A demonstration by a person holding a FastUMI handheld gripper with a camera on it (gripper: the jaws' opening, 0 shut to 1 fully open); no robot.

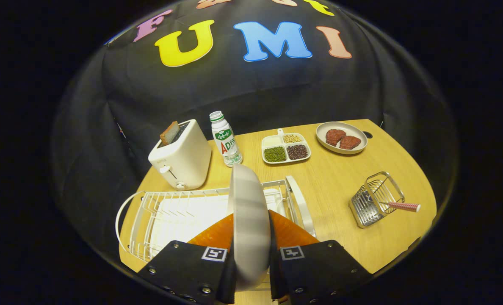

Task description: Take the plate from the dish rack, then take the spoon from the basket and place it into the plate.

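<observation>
- Wooden counter holds everything.
- Gripper jaws squeeze the round white plate on edge, upright, above the white wire dish rack.
- Beyond stand a white toaster and a milk bottle.
- Well apart, the red-handled spoon sits in the metal wire basket.

Open tabletop before wire basket

white plate, pink checked spoon
</observation>
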